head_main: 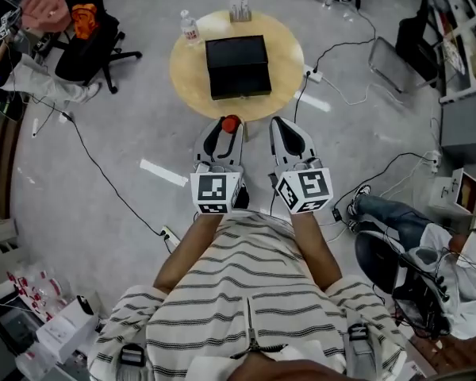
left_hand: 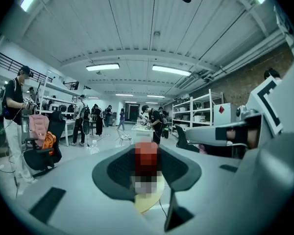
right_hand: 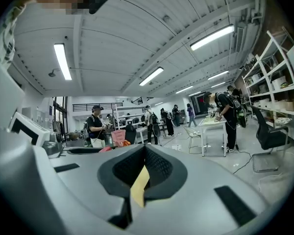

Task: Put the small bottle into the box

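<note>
In the head view a black box [head_main: 237, 67] sits closed on the round wooden table [head_main: 189, 74] ahead of me. My left gripper [head_main: 224, 127] hovers over the floor just short of the table's near edge, shut on a small bottle with a red cap [head_main: 231, 123]. The left gripper view shows that red-capped bottle [left_hand: 147, 155] pinched between the dark pads of the left gripper [left_hand: 147, 174]. My right gripper [head_main: 282, 125] hangs beside it at the same height. Its jaws [right_hand: 143, 168] are shut with nothing between them.
A clear water bottle [head_main: 190, 28] and a small clear holder [head_main: 239, 9] stand on the table's far side. A black office chair [head_main: 87, 34] is at far left. Cables and a power strip [head_main: 315, 75] lie on the floor. A seated person's leg [head_main: 393, 217] is at right.
</note>
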`<control>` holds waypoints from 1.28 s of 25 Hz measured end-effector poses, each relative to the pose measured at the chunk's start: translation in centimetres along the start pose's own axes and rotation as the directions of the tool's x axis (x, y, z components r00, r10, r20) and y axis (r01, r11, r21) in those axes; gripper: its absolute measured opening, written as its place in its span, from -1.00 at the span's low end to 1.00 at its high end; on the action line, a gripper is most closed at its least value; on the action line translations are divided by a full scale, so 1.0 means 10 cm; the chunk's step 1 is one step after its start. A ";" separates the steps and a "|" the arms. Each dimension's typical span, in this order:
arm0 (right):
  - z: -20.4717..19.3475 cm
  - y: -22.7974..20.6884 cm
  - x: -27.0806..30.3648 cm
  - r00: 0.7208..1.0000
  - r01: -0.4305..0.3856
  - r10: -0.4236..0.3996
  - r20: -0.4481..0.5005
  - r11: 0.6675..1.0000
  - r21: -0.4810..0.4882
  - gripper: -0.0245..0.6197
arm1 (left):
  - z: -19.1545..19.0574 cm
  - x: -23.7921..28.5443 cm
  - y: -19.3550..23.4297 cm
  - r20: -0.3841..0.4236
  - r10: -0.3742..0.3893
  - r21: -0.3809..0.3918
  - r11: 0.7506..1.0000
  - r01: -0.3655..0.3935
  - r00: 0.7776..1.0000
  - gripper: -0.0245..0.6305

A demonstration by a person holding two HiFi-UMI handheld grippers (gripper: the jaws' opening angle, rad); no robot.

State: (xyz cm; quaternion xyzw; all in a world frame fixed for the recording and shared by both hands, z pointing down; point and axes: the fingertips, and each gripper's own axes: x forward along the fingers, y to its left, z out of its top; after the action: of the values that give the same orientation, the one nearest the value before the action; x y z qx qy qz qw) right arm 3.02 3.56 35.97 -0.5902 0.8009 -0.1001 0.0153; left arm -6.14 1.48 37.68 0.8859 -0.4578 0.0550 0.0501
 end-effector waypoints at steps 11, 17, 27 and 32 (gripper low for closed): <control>0.10 -0.25 0.87 0.998 0.056 -0.057 -0.017 0.998 -0.023 -0.89 | 0.02 0.86 0.48 -0.043 -0.066 0.009 0.998 0.067 0.997 -0.46; 0.07 -0.34 1.16 0.997 0.062 -0.064 -0.041 0.997 -0.041 -0.89 | 0.00 1.15 0.64 -0.052 -0.084 0.009 0.996 0.084 0.995 -0.46; -0.03 -0.61 1.38 0.996 0.040 -0.043 -0.073 0.998 -0.042 -0.89 | -0.08 1.46 0.68 -0.085 -0.077 0.007 0.997 0.078 0.993 -0.46; -0.12 -0.82 1.56 0.994 0.008 -0.014 -0.112 0.999 -0.048 -0.89 | -0.19 1.69 0.71 -0.113 -0.041 0.018 0.999 0.044 0.993 -0.46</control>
State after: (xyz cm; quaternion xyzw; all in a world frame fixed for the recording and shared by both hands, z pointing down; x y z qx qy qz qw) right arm 5.81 -13.36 40.05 -0.5882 0.7994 -0.1142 -0.0444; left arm -2.33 -16.01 42.26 0.8915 -0.4347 0.1083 0.0678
